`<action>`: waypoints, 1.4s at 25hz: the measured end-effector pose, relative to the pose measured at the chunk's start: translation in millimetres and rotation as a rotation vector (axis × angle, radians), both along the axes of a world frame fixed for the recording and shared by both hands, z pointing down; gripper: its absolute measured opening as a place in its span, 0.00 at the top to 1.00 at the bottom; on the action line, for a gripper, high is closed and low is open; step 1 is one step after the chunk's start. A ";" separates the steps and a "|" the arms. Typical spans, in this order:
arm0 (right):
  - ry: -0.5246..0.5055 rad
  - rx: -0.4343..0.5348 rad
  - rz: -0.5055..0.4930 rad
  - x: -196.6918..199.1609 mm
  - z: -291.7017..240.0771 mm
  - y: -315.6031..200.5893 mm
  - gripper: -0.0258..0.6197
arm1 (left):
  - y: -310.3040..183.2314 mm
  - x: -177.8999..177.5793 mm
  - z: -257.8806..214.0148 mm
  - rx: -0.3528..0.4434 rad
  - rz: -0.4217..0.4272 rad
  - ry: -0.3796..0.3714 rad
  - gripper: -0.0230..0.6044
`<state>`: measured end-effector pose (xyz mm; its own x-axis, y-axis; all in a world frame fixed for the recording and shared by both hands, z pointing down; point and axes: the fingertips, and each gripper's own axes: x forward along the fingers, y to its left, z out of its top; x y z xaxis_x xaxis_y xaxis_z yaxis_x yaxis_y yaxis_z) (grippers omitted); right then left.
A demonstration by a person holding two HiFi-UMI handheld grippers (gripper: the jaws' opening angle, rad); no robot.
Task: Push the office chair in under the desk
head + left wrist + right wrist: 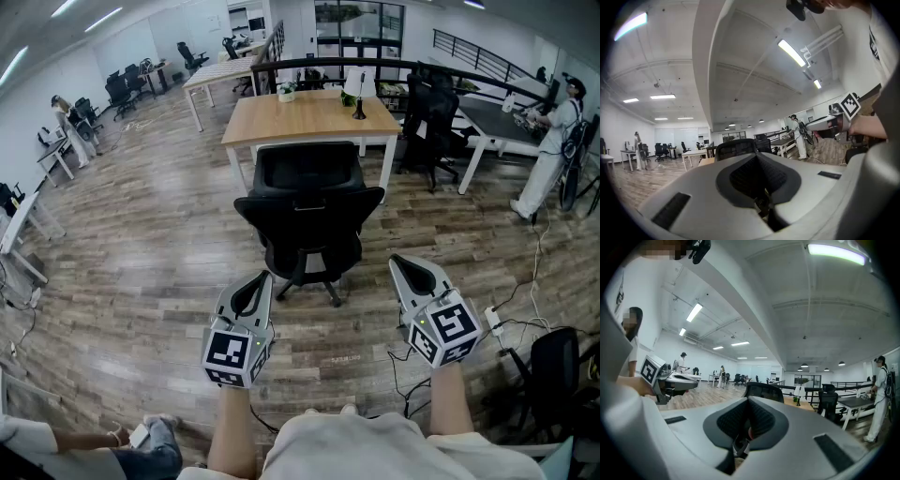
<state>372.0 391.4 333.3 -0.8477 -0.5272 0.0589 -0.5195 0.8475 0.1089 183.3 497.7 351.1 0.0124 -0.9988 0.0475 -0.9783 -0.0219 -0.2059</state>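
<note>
head view: office chair [309, 211] before desk [314, 117] (claws apart).

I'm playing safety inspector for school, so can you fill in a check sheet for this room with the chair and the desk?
Surface: wood plank floor.
Job's things: black office chair stands on the near side of the wooden desk, backrest toward the grippers, seemingly not yet tucked under.
Clutter: small potted plant and a black-based stand on the desk.
Grippers: left gripper and right gripper both shut, empty, pointing at the chair, not touching it.
Cables: loose cables and a white power strip on the floor at right.
Surroundings: more desks and chairs; a person in white at the right.
</note>
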 end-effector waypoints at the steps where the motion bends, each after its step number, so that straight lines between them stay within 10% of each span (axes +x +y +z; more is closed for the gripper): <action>1: 0.002 0.001 -0.001 1.8 0.0 -2.5 0.93 | -1.7 1.8 -0.5 -0.001 -0.001 -0.001 0.95; 21: 0.062 0.056 -0.116 20.7 10.8 -74.4 0.94 | -68.3 25.0 2.2 -0.003 -0.063 -0.023 0.95; 35: 0.009 -0.065 -0.149 -92.7 16.1 -199.9 0.93 | -198.1 -96.1 14.9 -0.002 -0.055 -0.015 0.95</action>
<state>279.3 191.6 349.5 -0.9154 -0.3908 0.0965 -0.3870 0.9204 0.0556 87.2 299.6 366.0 -0.0434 -0.9979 0.0488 -0.9749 0.0316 -0.2205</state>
